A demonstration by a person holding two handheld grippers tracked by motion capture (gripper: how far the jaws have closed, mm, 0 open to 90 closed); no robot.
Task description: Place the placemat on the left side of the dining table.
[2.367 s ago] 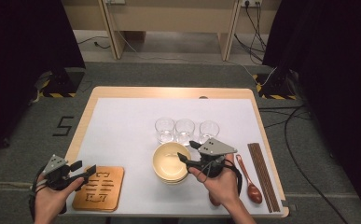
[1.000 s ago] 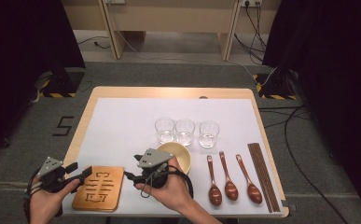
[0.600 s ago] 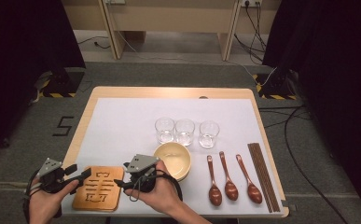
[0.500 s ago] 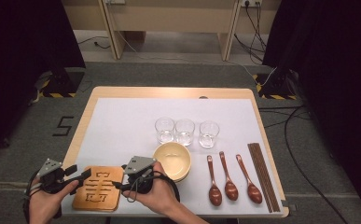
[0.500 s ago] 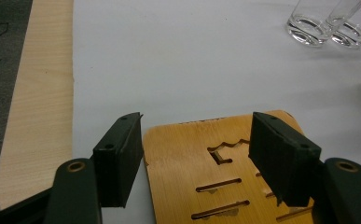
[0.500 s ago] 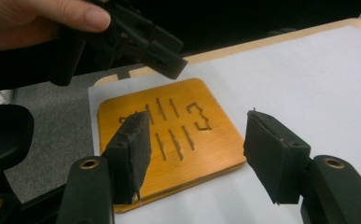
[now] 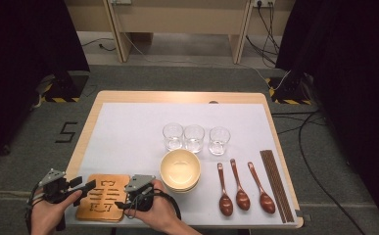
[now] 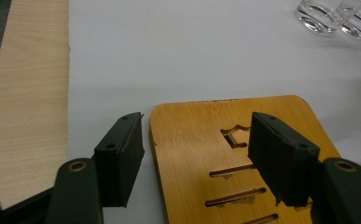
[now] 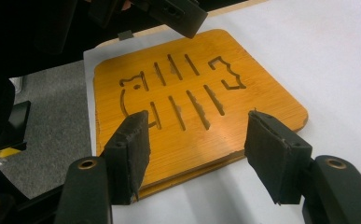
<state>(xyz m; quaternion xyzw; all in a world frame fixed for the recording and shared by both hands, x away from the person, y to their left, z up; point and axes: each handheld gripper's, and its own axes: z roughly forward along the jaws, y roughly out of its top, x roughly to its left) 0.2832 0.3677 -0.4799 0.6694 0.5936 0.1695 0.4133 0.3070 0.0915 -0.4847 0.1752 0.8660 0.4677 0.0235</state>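
Observation:
A flat bamboo trivet (image 7: 104, 197) with a fish-shaped cut-out lies at the table's front left. My left gripper (image 7: 84, 188) is at its left edge, open; in the left gripper view the jaws straddle that edge of the trivet (image 8: 192, 121), one jaw over the white mat and one over the wood. My right gripper (image 7: 127, 201) is at the trivet's right edge, also open. In the right gripper view it (image 9: 199, 125) hovers over the near edge of the trivet (image 9: 136, 65), with the left gripper's jaw across the board.
A cream bowl (image 7: 179, 169) stands just right of the right hand. Three glasses (image 7: 194, 138) are in a row behind it. Three brown spoons (image 7: 239, 190) and dark chopsticks (image 7: 275, 186) lie at the right. The table's front edge is close to both hands.
My right gripper has swung left from the bowl to the trivet's right edge. The left gripper has barely moved. Both stay open.

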